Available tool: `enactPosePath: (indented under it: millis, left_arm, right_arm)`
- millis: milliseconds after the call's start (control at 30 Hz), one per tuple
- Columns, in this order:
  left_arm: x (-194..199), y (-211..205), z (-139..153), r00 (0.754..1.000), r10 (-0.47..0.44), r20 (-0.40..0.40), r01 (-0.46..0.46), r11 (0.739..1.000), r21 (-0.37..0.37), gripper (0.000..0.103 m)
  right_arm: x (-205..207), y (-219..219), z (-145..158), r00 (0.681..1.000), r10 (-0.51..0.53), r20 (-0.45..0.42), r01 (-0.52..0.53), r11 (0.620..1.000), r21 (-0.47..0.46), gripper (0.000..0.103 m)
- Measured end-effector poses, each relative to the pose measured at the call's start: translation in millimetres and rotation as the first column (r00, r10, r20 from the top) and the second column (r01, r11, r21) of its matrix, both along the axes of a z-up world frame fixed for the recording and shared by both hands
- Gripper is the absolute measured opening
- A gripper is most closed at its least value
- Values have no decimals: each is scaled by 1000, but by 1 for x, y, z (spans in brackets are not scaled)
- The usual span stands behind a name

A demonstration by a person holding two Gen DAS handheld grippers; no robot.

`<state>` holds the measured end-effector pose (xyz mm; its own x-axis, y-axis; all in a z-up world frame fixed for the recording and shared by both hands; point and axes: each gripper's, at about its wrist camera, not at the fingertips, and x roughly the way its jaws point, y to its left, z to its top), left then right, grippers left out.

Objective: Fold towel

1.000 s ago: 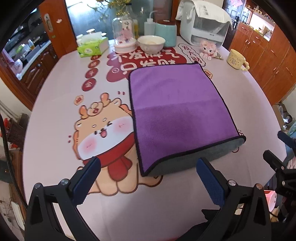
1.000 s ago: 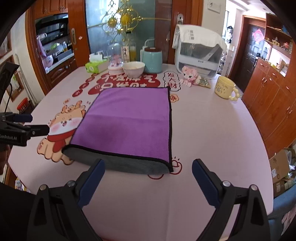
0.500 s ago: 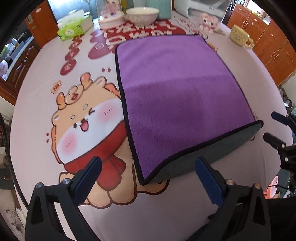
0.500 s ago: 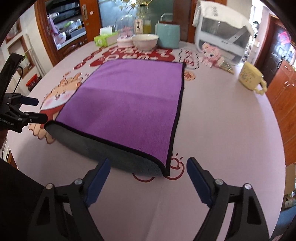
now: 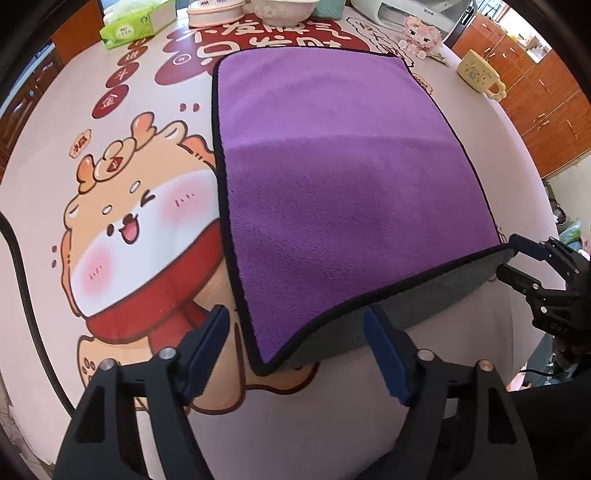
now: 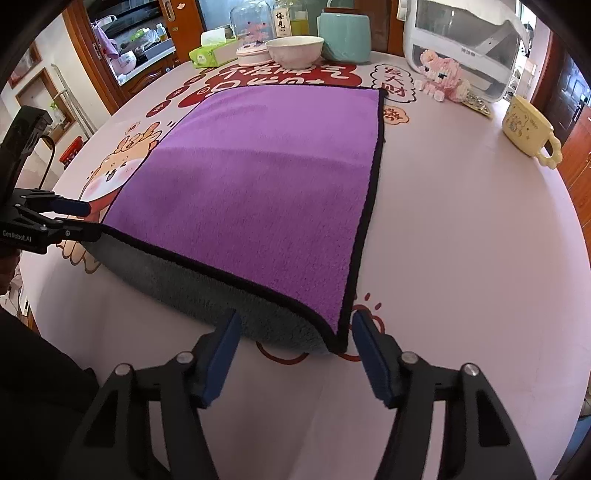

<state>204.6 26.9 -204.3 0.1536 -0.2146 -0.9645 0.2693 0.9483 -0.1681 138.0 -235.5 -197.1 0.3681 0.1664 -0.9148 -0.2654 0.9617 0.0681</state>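
The left claw (image 5: 295, 339), its blue-padded fingers (image 5: 205, 349) spread wide and gripping nothing, hangs low over the near left corner of a plush purple towel (image 5: 343, 177) with black-stitched edging and a grey fleece underside. That corner sits between the open fingers, apart from both pads. The towel lies flat across the middle of a round surface (image 6: 461, 229) covered in smooth pale pink cloth printed with a cartoon deer in a red scarf (image 5: 136, 236) to the towel's left and red Chinese lettering beyond its far edge. Along its near edge the fabric curls down and shows the grey side.

At the towel's near right corner the right claw (image 6: 295, 347) is likewise wide open and empty-handed, the corner's black tip lying between its fingers, closer to the right pad (image 6: 373, 354); whether it touches is unclear.

Beyond the towel's far edge, from left to right, stand a green tissue box (image 6: 212, 51), a clear glass dome on a pink base (image 6: 253, 35), a glossy cream ceramic bowl (image 6: 295, 51), a matt teal canister (image 6: 345, 37), a pink block-built doll (image 6: 441, 79) and a white plastic appliance (image 6: 461, 40). A pale yellow ceramic mug with a bobbled handle (image 6: 528, 127) sits well right of the towel.
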Motion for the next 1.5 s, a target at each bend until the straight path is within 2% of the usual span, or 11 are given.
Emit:
enactPosePath:
  millis: [67, 167, 233, 467, 800, 1267, 1500]
  left_arm:
    - [0, -1, -1, 1000, -5, -4, 5, 1000, -4, 70]
    - [-1, -1, 1, 1000, -2, 7, 2, 1000, -3, 59]
    - [0, -2, -1, 1000, -2, -8, 2, 1000, -18, 57]
    - [3, -2, -4, 999, -14, -35, 13, 999, -48, 36]
    - [0, -5, -14, 998, -6, -56, 5, 1000, -25, 11]
    - [-2, -6, -13, 999, 24, -38, -24, 1000, -8, 8]
    - [-3, -6, -8, 999, 30, -11, -30, 999, -10, 6]
  right_arm:
    - [0, 1, -1, 1000, 1, -3, -1, 1000, 3, 60]
    - [1, 0, -3, 1000, -1, -13, 1, 1000, 8, 56]
    - [1, 0, -4, 1000, 5, -20, -5, 1000, 7, 52]
    - [0, -3, -6, 1000, -5, -21, 6, 1000, 9, 46]
    - [0, -3, -8, 1000, -10, -20, 10, 1000, -4, 35]
    - [4, -6, -9, 999, -36, 1, 36, 999, -11, 10]
    - [5, -5, -9, 1000, -29, 7, 29, 999, -14, 5]
